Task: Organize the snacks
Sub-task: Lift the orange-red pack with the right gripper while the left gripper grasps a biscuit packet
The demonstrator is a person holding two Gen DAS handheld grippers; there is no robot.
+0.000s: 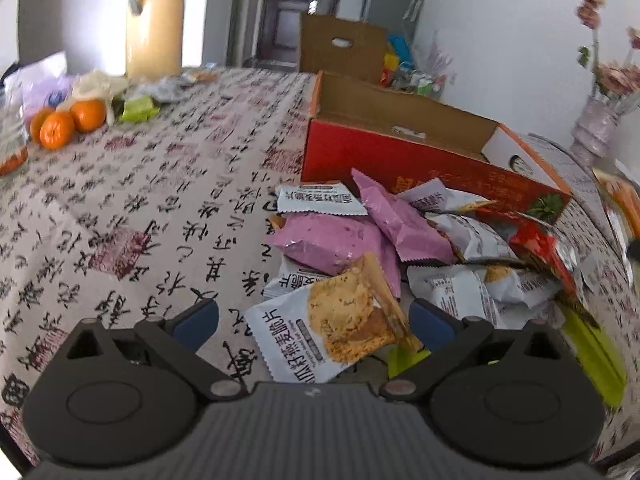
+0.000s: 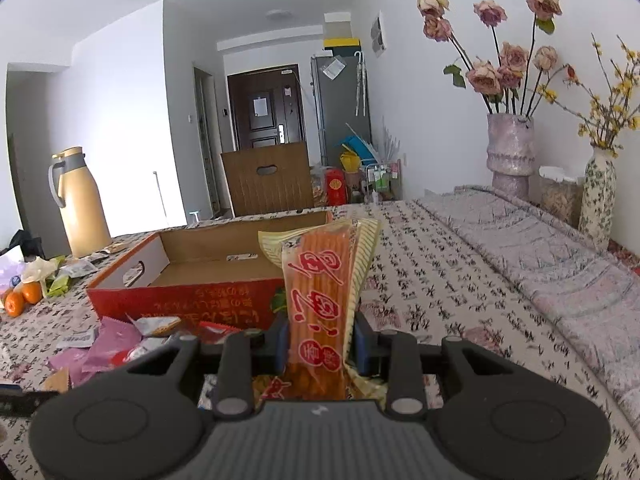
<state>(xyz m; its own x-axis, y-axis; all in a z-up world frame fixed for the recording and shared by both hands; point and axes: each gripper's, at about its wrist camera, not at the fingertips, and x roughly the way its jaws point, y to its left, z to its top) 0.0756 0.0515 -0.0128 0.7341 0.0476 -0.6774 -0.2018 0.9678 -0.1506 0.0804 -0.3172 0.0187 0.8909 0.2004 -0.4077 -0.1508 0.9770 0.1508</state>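
A heap of snack packets [image 1: 384,240] lies on the patterned tablecloth in front of an open red cardboard box [image 1: 400,152]. My left gripper [image 1: 316,322] stands open low over the heap's near end, with a white oat-crisp packet [image 1: 340,328] lying between its blue pads, untouched. In the right wrist view my right gripper [image 2: 322,338] is shut on a tall orange snack packet [image 2: 320,300], held upright in front of the red box [image 2: 192,280], whose inside looks bare. Pink and white packets [image 2: 116,348] of the heap show at lower left there.
Oranges [image 1: 64,122] and wrappers lie at the table's far left beside a yellow thermos jug [image 1: 154,20]. A brown carton [image 2: 268,178] stands behind the table. Vases with dried flowers [image 2: 510,148] line the right wall side, next to a folded grey cloth [image 2: 540,248].
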